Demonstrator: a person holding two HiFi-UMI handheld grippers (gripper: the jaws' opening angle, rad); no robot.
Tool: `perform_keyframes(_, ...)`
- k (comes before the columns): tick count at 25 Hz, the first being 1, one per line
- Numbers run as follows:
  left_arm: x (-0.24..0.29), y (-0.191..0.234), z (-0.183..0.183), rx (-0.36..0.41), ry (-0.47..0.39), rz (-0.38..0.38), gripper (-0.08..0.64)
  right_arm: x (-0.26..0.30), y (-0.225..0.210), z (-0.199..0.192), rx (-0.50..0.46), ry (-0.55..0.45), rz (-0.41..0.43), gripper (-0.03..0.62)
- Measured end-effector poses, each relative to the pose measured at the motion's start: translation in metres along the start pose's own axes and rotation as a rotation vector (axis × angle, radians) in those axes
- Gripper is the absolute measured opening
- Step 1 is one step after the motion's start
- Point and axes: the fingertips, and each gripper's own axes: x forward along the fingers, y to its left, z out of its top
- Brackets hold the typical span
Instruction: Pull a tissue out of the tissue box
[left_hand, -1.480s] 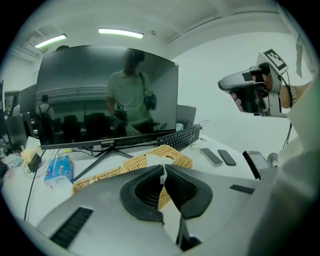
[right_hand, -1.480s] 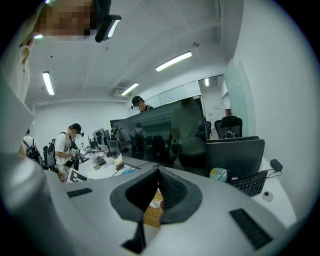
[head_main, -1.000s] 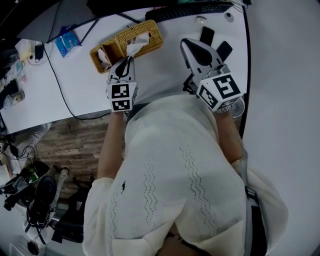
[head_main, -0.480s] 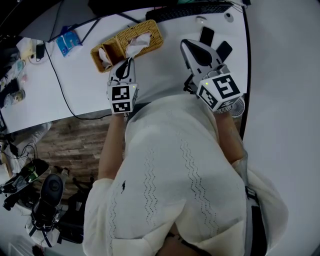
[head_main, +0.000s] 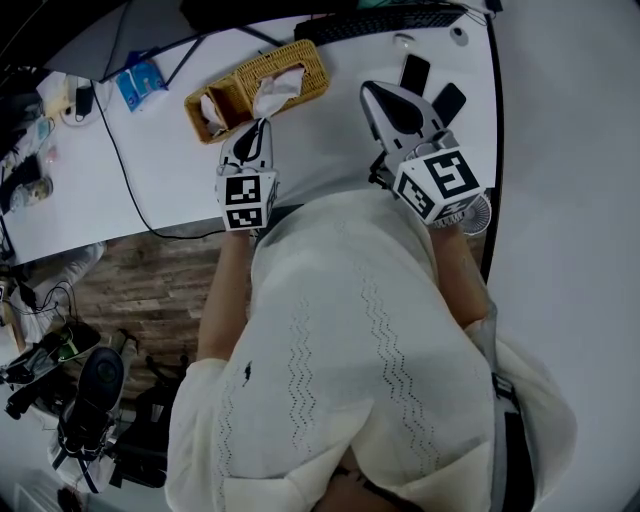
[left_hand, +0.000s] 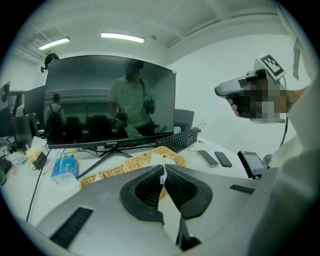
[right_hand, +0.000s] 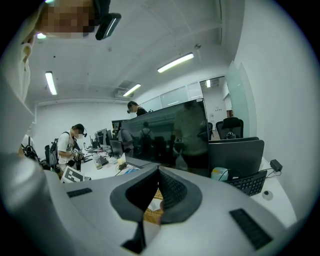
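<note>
A woven wicker tissue box (head_main: 300, 62) lies on the white desk, with a white tissue (head_main: 278, 88) sticking up from its slot. My left gripper (head_main: 262, 120) points at the near side of the box, its tips at the tissue's lower edge. In the left gripper view the jaws meet, with a thin white sliver of the tissue (left_hand: 156, 160) pinched at the tips of the left gripper (left_hand: 162, 171) and the box (left_hand: 107, 172) just behind. My right gripper (head_main: 373, 88) hovers to the right, shut and holding nothing. In the right gripper view the box (right_hand: 151, 212) shows through the gap below the closed tips of that gripper (right_hand: 159, 174).
A dark monitor (left_hand: 110, 100) and a black keyboard (head_main: 380, 20) stand behind the box. Two phones (head_main: 413, 70) (head_main: 448, 100) lie right of the right gripper. A blue packet (head_main: 135, 82) and a black cable (head_main: 120, 170) are at left. A small fan (head_main: 475, 215) sits by the desk's near right edge.
Both grippers and the tissue box stay where they were. Only the head view has shifted slightly.
</note>
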Motion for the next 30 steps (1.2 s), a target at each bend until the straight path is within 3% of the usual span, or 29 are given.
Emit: perform_keyframes(30, -0.04, -0.006, 0.025, -0.061, -0.1, 0.003, 0.014, -0.001, 0.018, -0.011, -0.004, 0.021, 0.05, 0.002)
